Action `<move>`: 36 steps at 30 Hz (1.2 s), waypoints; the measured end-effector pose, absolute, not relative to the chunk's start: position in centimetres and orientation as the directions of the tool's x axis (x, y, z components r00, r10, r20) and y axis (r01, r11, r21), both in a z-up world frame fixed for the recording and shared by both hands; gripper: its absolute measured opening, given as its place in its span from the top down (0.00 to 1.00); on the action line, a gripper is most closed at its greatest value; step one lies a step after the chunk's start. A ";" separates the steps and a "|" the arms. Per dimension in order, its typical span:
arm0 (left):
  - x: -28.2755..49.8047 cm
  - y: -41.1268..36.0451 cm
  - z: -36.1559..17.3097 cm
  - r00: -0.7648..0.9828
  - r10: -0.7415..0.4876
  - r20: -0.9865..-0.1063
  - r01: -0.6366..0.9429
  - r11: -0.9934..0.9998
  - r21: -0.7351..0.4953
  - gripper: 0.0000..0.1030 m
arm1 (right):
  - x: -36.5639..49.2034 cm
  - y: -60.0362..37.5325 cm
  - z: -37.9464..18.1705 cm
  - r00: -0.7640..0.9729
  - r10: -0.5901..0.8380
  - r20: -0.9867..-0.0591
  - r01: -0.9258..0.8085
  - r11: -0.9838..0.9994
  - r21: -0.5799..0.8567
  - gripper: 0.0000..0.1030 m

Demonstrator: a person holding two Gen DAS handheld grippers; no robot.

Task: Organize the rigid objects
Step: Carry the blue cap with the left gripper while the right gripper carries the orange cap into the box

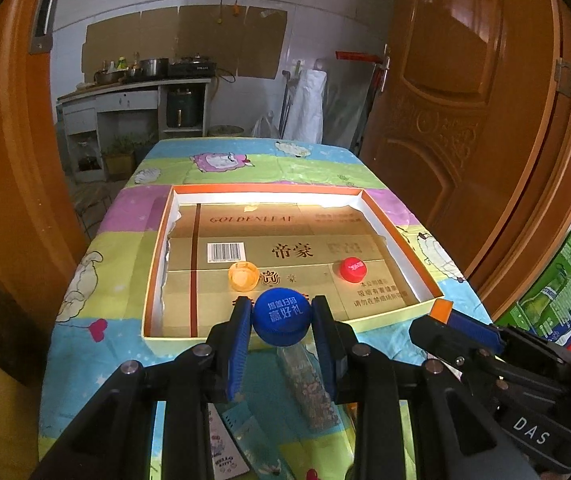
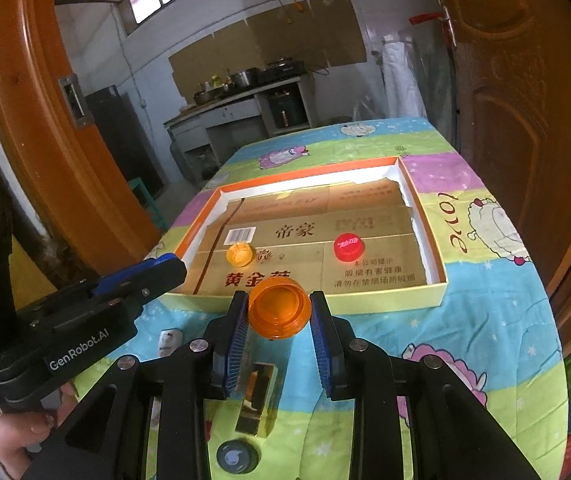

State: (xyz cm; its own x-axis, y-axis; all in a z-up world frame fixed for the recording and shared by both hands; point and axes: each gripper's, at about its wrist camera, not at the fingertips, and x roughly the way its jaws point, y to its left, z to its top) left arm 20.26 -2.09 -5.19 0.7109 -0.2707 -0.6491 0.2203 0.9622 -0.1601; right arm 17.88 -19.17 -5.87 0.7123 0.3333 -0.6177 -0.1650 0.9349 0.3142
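Observation:
My left gripper is shut on a blue bottle cap with white print, held just above the near rim of a shallow box. My right gripper is shut on an amber cap, hovering before the box's near wall. Inside the box lie a yellow-orange cap on the left and a red cap on the right. The right gripper's tip shows at the right of the left wrist view; the left gripper's blue-edged finger shows at the left of the right wrist view.
The box sits on a table under a colourful cartoon cloth. On the cloth near me lie a clear tube of small bits, a printed card, a gold bar-shaped thing and a dark round lid. Wooden doors flank both sides.

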 end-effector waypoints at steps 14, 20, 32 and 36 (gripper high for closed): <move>23.9 -4.6 -6.9 0.668 -0.298 -0.682 0.256 0.952 -0.165 0.70 | 21.7 -21.1 -6.6 0.713 0.248 -0.655 -0.103 0.962 0.252 0.69; 25.7 -5.4 -8.2 0.640 -0.299 -0.707 0.259 0.951 -0.168 0.70 | 24.0 -22.0 -8.0 0.684 0.218 -0.696 -0.074 0.970 0.230 0.69; 28.5 -6.0 -10.7 0.587 -0.274 -0.761 0.246 0.957 -0.155 0.70 | 27.3 -22.1 -11.0 0.622 0.191 -0.759 -0.052 0.978 0.204 0.69; 29.0 -6.1 -11.5 0.572 -0.267 -0.776 0.241 0.959 -0.152 0.70 | 27.9 -21.9 -11.7 0.609 0.181 -0.773 -0.052 0.981 0.189 0.69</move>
